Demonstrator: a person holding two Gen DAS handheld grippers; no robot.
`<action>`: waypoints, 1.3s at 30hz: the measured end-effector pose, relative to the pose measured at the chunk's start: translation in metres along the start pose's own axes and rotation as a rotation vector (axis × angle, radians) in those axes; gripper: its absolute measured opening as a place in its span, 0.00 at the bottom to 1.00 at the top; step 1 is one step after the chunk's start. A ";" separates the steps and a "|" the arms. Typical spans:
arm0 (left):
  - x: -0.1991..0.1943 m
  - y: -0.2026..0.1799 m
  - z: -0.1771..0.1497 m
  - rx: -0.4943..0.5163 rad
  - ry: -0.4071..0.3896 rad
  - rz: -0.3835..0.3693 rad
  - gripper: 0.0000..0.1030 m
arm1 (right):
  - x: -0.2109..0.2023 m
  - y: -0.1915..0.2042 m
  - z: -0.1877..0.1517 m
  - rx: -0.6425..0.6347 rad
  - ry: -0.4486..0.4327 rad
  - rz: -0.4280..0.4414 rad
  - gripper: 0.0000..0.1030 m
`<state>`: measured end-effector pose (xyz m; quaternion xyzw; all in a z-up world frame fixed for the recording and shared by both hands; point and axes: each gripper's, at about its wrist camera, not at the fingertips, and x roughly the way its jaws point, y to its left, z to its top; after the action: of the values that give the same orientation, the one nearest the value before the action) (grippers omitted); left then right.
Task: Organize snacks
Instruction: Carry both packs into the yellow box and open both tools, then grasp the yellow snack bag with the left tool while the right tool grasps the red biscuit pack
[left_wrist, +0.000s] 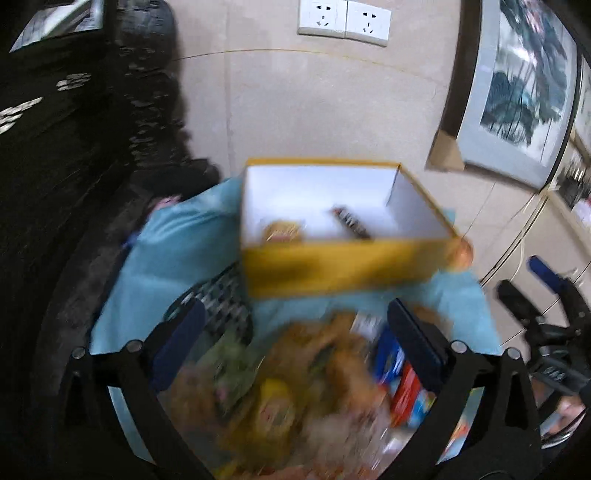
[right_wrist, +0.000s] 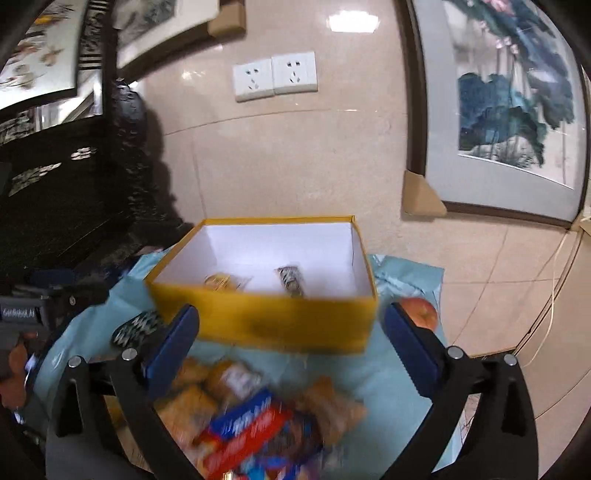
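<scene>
1. Left gripper (left_wrist: 295, 332) and right gripper (right_wrist: 291, 339): jaws spread wide, holding nothing.
2. Crinkly wrapped snacks (right_wrist: 258, 417) heaped on pale blue cloth (right_wrist: 369, 369).
3. Yellow cardboard box (right_wrist: 280, 321), white inside, holds two packets.
4. Round apple (right_wrist: 419, 312) sharp only in right view.

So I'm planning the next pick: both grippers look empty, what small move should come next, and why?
Probably lower the open right gripper onto the red and blue snack packet just below its fingers. Only two snacks lie in the yellow box, while a pile still waits on the blue cloth.
</scene>
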<state>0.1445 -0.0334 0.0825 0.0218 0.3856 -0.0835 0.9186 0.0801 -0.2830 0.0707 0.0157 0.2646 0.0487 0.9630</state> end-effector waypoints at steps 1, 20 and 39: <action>-0.006 0.001 -0.012 0.008 0.005 0.021 0.98 | -0.012 0.001 -0.014 0.004 0.000 0.016 0.98; 0.027 0.038 -0.178 0.045 0.210 0.058 0.98 | -0.066 -0.002 -0.144 0.132 0.105 0.088 0.98; 0.037 0.049 -0.201 -0.046 0.231 0.042 0.45 | -0.039 -0.009 -0.163 -0.009 0.209 -0.068 0.98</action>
<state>0.0366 0.0308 -0.0865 0.0182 0.4900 -0.0523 0.8700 -0.0359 -0.2950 -0.0504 -0.0029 0.3636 0.0184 0.9314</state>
